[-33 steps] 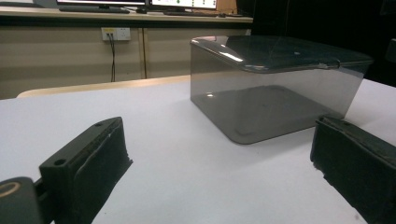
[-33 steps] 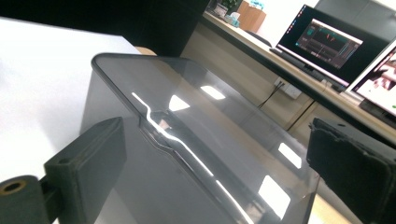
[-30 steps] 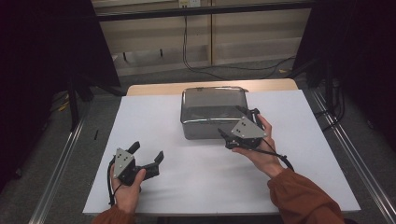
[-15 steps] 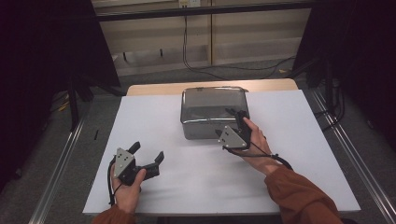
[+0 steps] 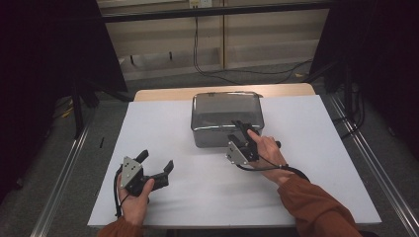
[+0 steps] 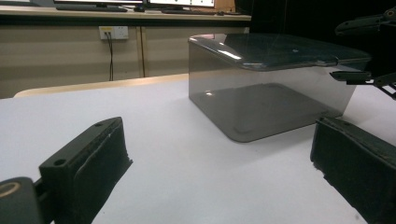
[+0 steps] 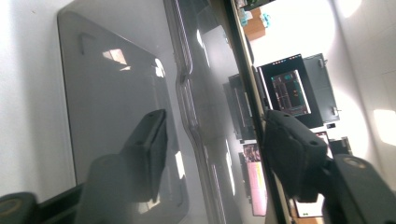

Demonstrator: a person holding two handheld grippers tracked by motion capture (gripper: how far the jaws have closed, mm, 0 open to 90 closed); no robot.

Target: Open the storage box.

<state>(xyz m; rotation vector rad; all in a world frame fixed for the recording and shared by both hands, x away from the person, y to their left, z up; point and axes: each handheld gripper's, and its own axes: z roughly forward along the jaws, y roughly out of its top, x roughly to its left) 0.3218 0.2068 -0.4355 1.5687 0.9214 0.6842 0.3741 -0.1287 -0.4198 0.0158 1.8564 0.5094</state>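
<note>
The grey box (image 5: 227, 118) sits at the far middle of the white table (image 5: 316, 168), lid (image 6: 280, 49) on. The right gripper (image 5: 243, 132) has come down and in over the box's near right edge, and its jaws have just been closing, now about half open, one over the lid and one down the near wall, not yet pinching as far as I can tell. Looks like a lid grab coming. The left gripper (image 5: 157, 164) waits near left, jaws wide apart and empty.
</note>
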